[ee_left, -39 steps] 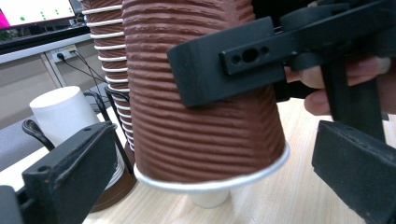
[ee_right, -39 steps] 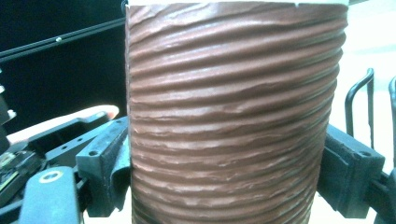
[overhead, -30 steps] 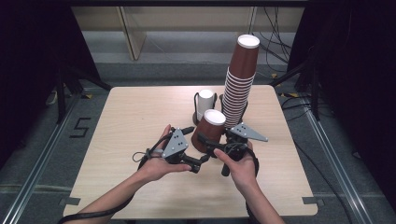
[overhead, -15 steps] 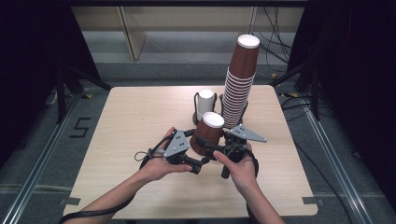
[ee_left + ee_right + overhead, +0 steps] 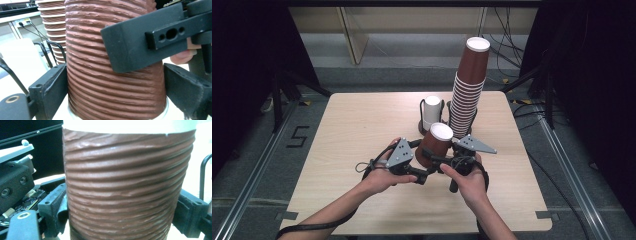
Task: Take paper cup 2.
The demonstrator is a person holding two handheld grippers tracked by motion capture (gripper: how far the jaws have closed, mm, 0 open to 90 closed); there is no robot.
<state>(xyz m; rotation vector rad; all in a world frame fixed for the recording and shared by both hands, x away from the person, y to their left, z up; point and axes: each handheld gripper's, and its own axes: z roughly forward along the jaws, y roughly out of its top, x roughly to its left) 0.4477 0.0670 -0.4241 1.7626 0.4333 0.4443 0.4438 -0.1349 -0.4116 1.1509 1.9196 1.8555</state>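
Cup (image 5: 435, 144) shifted slightly nearer (seemingly); both grippers clamped.

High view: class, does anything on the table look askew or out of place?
Yes: the tall cup stack leans right toward its top. The ribbed brown cup, between both hand-held grippers, is tilted. No spill or damage shows.

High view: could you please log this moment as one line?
left hand-held gripper: shut on brown ribbed paper cup | right hand-held gripper: shut on cup
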